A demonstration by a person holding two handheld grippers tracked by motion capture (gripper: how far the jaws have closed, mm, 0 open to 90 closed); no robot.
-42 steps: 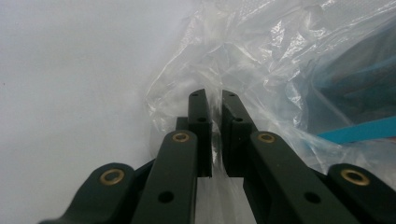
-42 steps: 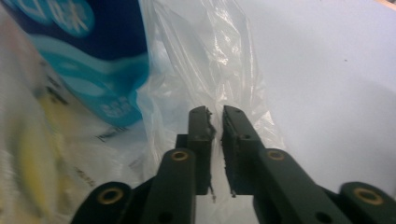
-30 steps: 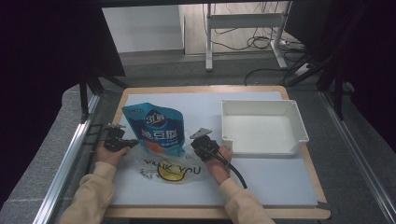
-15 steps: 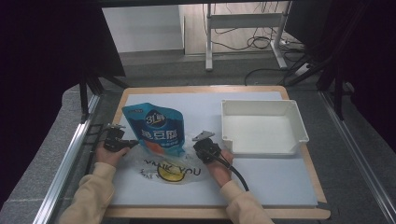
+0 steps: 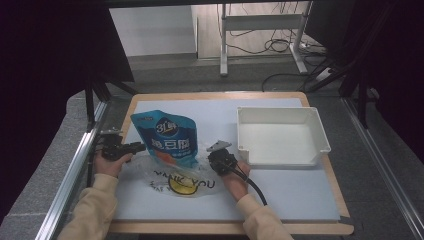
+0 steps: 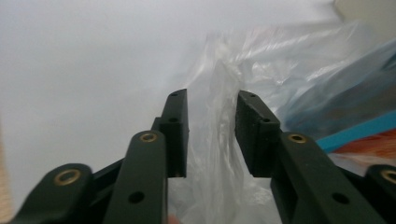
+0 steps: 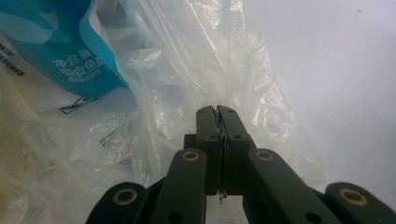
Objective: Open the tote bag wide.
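Jaws of the left gripper [image 6: 211,135] have just been opening; the plastic bag [image 6: 219,154] film runs between them, unpinched. Right gripper [image 7: 219,114] is clamped on the bag's other edge. The blue pouch [image 5: 172,137] lies half inside the bag on the surface [image 5: 290,195], so the left side probably needs regripping.

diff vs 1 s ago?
The left gripper has just been opening: its jaws now stand apart with the plastic bag loose between them, so that edge is let go. The right gripper stays shut on the bag's other edge. The blue pouch and white tray are where they were.
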